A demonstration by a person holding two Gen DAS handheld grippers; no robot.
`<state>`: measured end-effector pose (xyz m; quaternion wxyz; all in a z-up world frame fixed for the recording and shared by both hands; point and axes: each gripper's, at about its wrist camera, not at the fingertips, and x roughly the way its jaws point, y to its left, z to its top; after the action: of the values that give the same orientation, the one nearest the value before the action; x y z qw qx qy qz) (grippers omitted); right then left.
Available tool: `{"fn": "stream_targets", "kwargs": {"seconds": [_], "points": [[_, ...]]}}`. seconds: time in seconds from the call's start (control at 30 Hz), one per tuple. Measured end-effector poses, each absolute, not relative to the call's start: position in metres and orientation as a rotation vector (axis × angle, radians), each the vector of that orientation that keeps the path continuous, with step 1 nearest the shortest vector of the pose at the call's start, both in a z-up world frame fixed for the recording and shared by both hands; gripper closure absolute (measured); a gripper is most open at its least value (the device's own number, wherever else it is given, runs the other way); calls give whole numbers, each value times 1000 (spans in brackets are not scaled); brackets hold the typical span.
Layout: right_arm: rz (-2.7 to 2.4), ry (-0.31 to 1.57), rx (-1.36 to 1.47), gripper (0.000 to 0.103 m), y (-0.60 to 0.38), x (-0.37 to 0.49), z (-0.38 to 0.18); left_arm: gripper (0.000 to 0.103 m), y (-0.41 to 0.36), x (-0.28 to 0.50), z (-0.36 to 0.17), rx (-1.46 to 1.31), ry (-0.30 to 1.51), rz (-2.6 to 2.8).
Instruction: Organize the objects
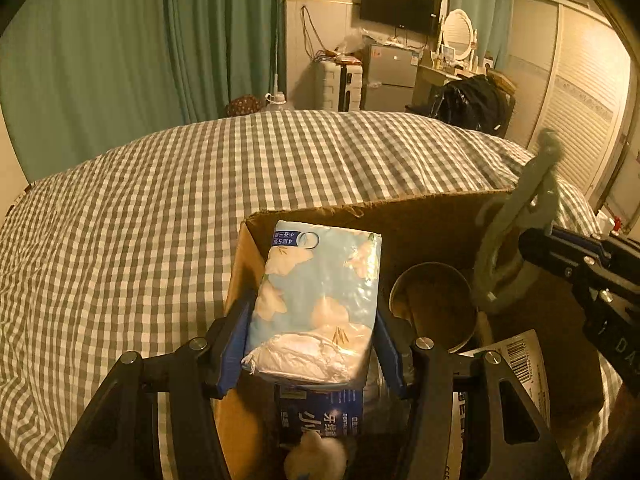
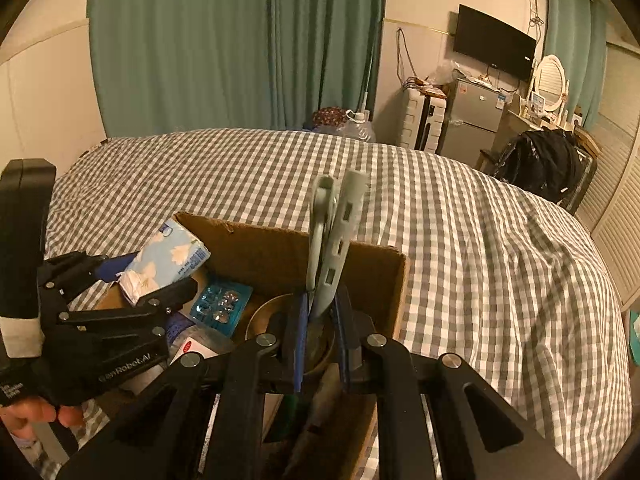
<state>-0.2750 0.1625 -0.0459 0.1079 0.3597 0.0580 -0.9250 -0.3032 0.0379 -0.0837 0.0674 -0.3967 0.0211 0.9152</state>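
Above cardboard box (image 1: 420, 216): left jaws clamp tissue pack (image 1: 316, 300), right jaws clamp grey clip (image 2: 334, 240).

Left gripper (image 1: 314, 344) clamped on a tissue pack (image 1: 316, 300) — right gripper (image 2: 320, 320) pinched around pale grey clips (image 2: 334, 240), upright; bare fingers (image 2: 36, 414) curled beneath the left handle.

The tissue pack (image 1: 316, 300) wears glossy, crinkled plastic film. The box (image 1: 420, 216) is matt, rough-edged corrugated cardboard. At its 3 o'clock, a matt grey plastic clip (image 2: 334, 248) stands over a dull metal bowl (image 1: 436, 304). The bedcover (image 2: 480, 240) is soft woven checked cloth.
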Motion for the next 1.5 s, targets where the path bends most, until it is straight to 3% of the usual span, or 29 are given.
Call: {"fn": "stream_targets", "kwargs": {"seconds": [0.17, 0.33, 0.4, 0.47, 0.63, 0.73, 1.0, 1.1, 1.23, 1.5], "points": [[-2722, 120, 1052, 89, 165, -273, -42, 45, 41, -307, -83, -1210, 70, 2762], [-2752, 93, 1034, 74, 174, -268, -30, 42, 47, -302, -78, -1189, 109, 2769], [-2762, 84, 1032, 74, 178, -264, -25, 37, 48, -300, -73, -1174, 118, 2767], [-2774, 82, 1025, 74, 182, -256, -18, 24, 50, -292, -64, -1141, 123, 2790], [-2828, 98, 979, 52, 191, -226, 13, 22, 52, -273, -37, -1084, 122, 2819], [-2853, 74, 921, 47, 195, -206, 39, 22, 54, -251, -12, -1009, 141, 2843], [-2924, 125, 760, 38, 190, -135, 94, 1, 34, -185, 57, -763, 54, 2924], [-2951, 132, 725, 32, 188, -113, 106, 0, 28, -161, 74, -684, 73, 2970], [-2996, 122, 661, 12, 187, -87, 117, 0, 23, -134, 85, -634, 70, 3007], [-3007, -93, 634, 0, 185, -47, 121, 0, 4, -80, 98, -519, -89, 3061]]}}
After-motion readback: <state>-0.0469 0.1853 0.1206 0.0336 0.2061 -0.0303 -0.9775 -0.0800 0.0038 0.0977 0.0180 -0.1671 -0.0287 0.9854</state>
